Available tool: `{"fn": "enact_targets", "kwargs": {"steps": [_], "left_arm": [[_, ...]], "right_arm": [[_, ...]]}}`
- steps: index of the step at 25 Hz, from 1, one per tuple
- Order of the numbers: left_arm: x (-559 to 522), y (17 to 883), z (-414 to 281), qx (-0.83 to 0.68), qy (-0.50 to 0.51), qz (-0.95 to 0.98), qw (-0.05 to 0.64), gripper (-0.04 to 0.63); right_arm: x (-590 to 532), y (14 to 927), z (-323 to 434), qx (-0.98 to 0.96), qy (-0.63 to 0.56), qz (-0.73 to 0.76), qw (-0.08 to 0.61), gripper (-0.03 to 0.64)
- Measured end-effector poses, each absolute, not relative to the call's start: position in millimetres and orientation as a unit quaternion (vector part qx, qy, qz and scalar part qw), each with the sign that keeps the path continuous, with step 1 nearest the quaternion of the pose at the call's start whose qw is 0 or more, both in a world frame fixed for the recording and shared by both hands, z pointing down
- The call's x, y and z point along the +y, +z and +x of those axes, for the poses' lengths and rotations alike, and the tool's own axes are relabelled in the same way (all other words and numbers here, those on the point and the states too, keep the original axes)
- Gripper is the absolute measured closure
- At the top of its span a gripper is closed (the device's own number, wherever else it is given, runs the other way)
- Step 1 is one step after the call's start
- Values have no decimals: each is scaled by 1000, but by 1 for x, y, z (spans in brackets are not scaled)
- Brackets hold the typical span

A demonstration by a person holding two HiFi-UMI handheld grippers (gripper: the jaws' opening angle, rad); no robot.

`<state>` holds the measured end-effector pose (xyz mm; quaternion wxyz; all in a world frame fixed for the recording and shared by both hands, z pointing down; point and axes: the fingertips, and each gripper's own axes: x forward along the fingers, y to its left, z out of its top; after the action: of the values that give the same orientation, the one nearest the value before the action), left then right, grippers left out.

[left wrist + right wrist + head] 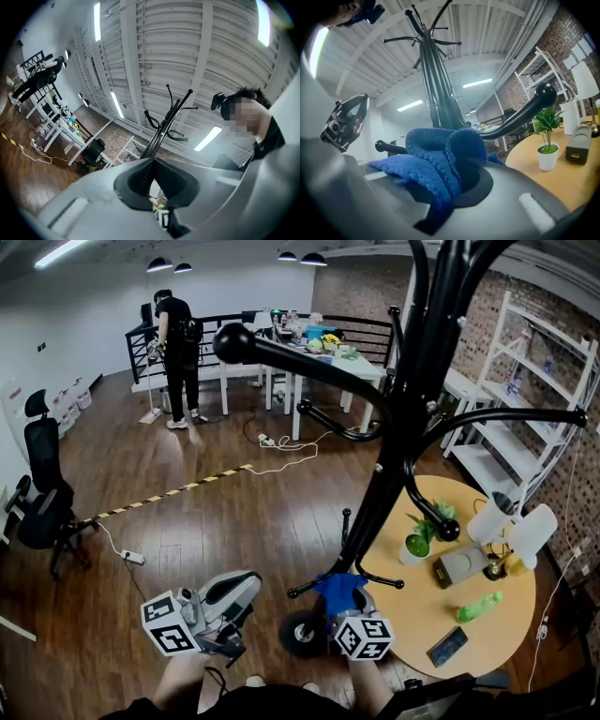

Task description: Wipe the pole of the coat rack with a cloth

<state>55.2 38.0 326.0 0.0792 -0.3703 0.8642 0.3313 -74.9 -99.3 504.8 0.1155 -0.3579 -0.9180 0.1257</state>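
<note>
The black coat rack's pole (394, 442) rises from its round base (298, 634) beside the table. My right gripper (343, 604) is shut on a blue cloth (339, 589), which sits low on the pole just above the base. In the right gripper view the cloth (440, 164) bulges out of the right gripper (450, 185), and the pole (436, 93) stands right behind it. My left gripper (246, 589) hangs left of the base, apart from the rack. In its own view the left gripper (157, 183) is shut and holds nothing, with the rack (161, 129) beyond.
A round wooden table (403, 615) stands right of the rack with a potted plant (419, 538), a lamp (514, 531), a green bottle (479, 606) and a phone (447, 646). White shelves (525, 399) line the brick wall. A person (178, 343) stands far back. An office chair (42, 488) is left.
</note>
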Motion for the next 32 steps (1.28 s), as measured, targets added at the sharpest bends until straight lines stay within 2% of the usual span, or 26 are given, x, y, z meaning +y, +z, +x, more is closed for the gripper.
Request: {"fn": "enact_targets", "kwargs": {"steps": [3, 9, 13, 23, 27, 32], "left_arm": [[38, 326, 57, 866, 330, -368, 80, 593], [43, 325, 62, 869, 326, -361, 89, 593], [48, 324, 64, 870, 325, -358, 95, 594], [56, 315, 68, 871, 323, -349, 120, 593], [62, 311, 69, 871, 323, -347, 126, 593], [70, 312, 69, 870, 325, -349, 126, 592]], "right_arm": [[-100, 499, -76, -918, 142, -349, 126, 594], [-108, 433, -82, -916, 190, -341, 90, 594], [-110, 369, -81, -910, 213, -354, 18, 594], [-112, 189, -76, -892, 169, -384, -168, 594], [-111, 153, -73, -892, 149, -378, -198, 594], [-108, 160, -67, -890, 154, -375, -210, 594]]}}
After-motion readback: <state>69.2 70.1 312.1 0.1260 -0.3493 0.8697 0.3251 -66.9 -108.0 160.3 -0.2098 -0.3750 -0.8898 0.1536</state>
